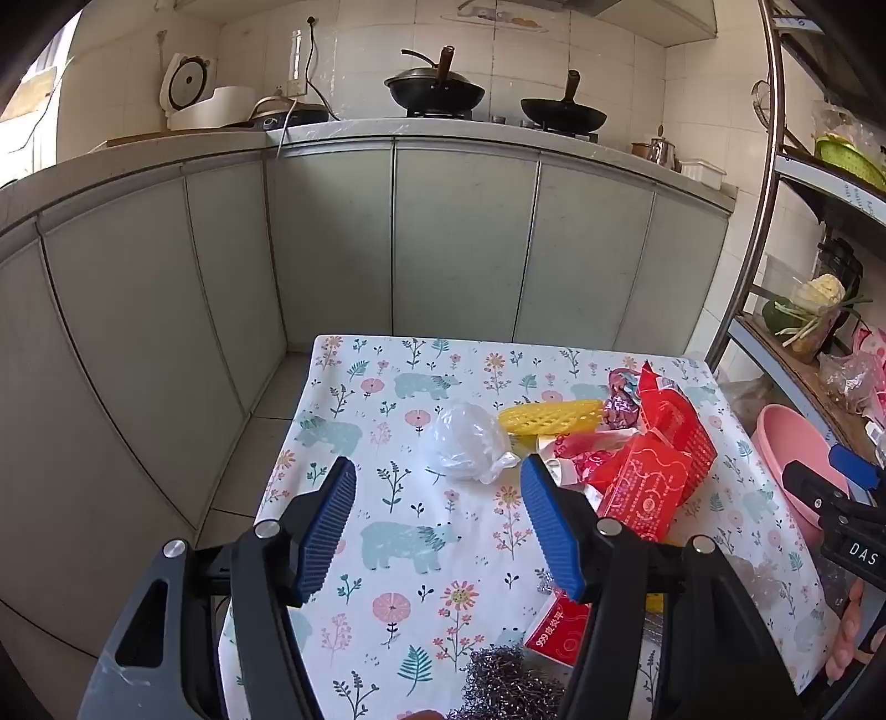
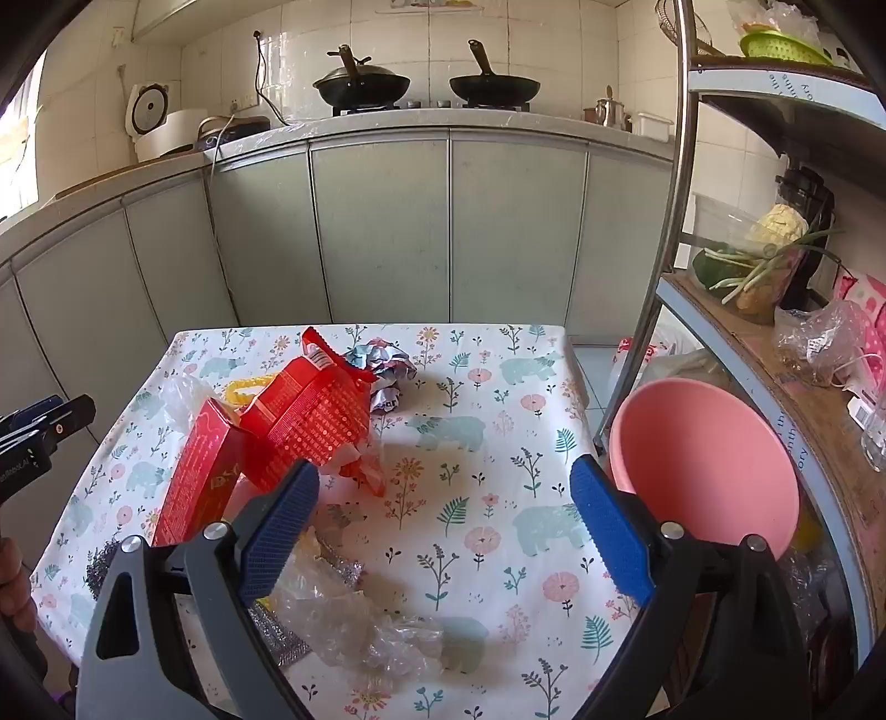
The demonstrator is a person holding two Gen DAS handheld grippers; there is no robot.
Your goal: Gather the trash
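Landmark: the pink basin off the table's right edge. Furthest left of it, the white plastic ball lies just ahead of the left gripper, jaws spread, holding nothing. Nearer the basin sits the red packaging. The right gripper is released, empty. Best: straddle 1 item fully, then squeeze.

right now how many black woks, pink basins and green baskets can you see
black woks: 2
pink basin: 1
green basket: 1
total: 4
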